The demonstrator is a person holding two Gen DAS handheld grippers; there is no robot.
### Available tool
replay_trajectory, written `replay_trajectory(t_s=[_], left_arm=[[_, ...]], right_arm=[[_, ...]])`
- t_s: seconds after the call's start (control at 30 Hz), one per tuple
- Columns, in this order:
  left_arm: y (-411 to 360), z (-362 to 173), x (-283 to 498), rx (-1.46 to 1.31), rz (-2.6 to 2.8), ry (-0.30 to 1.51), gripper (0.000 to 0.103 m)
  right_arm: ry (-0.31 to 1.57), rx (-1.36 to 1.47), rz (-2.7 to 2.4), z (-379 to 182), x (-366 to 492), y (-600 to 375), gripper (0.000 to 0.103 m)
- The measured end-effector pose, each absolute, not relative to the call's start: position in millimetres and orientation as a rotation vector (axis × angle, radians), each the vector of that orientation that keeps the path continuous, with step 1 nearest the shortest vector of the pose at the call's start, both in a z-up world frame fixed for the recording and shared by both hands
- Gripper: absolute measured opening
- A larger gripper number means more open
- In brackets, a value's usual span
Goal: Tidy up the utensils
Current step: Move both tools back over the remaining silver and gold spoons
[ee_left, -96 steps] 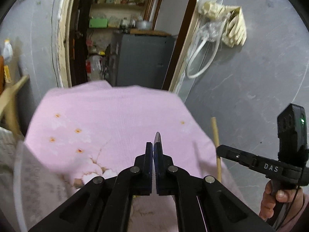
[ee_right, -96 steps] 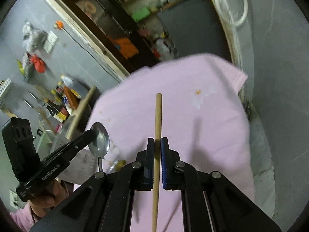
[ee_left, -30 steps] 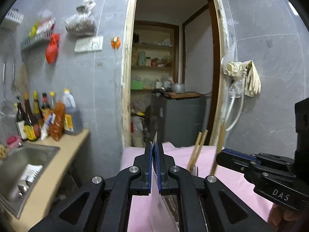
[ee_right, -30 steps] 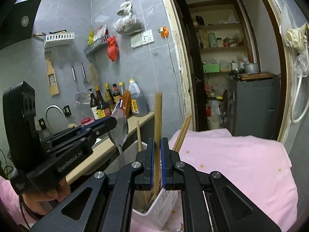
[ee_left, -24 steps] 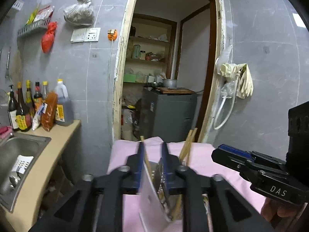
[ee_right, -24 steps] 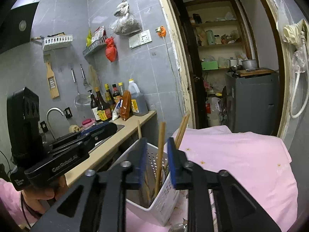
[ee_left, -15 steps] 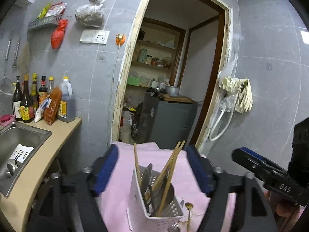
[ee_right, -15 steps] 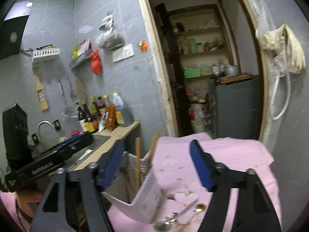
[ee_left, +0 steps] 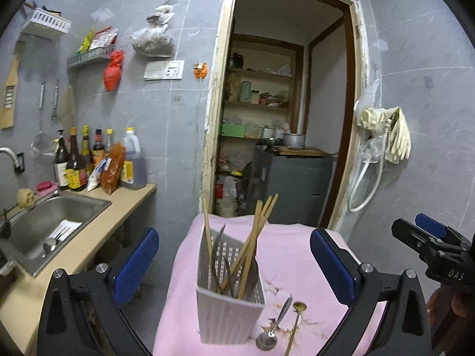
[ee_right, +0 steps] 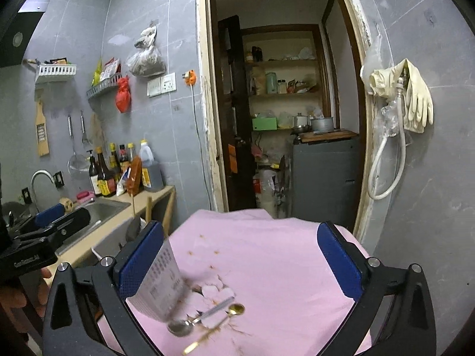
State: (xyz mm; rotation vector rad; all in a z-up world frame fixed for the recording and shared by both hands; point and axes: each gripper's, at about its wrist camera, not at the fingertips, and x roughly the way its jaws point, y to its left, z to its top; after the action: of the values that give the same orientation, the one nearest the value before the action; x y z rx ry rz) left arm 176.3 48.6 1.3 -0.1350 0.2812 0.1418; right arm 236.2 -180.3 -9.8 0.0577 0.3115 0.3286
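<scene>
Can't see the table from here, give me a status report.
Both hand-held grippers opening, nothing between the jaws. Chopsticks in basket. Silver spoon, gold spoon left on cloth.

Left of the right jaws, the white utensil basket (ee_right: 160, 290) is motion-blurred and half hidden behind the left pad. Below them, the gold spoon (ee_right: 216, 326) smears toward the frame's bottom edge.

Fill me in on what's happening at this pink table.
A person holds a gripper in each hand, tidying utensils into a white slotted holder on the pink cloth. Chopsticks and cutlery already stand inside it. The jaws of the left gripper and right gripper are opening, with nothing held. A silver spoon and a gold spoon lie loose beside the holder.
</scene>
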Motion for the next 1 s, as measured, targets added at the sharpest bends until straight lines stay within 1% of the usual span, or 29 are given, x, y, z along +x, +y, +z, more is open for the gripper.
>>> replay_trajectory(t_s=[0.23, 0.4, 0.73, 0.83, 0.87, 0.93, 1.0], left_arm=[[36, -33, 170, -0.202, 0.248, 0.342, 0.103], [29, -57, 172, -0.191, 0.318, 0.371, 0.103], [18, -102, 188, -0.205, 0.330, 0.514, 0.101], [16, -111, 191, -0.215, 0.327, 0.538, 0.095], [15, -114, 191, -0.219, 0.326, 0.546, 0.091], [15, -119, 193, -0.231, 0.322, 0.563, 0.089], [14, -125, 195, -0.251, 0.315, 0.584, 0.081]], right_arm=[[0.366, 0.051, 0.365, -40, 251, -199, 0.102], [0.414, 0.048, 0.375, -74, 262, -201, 0.102], [0.616, 0.066, 0.453, -150, 305, -185, 0.102], [0.667, 0.060, 0.464, -164, 315, -176, 0.101], [0.677, 0.060, 0.473, -168, 317, -174, 0.101], [0.704, 0.049, 0.480, -174, 322, -168, 0.100], [0.734, 0.032, 0.494, -181, 326, -160, 0.092]])
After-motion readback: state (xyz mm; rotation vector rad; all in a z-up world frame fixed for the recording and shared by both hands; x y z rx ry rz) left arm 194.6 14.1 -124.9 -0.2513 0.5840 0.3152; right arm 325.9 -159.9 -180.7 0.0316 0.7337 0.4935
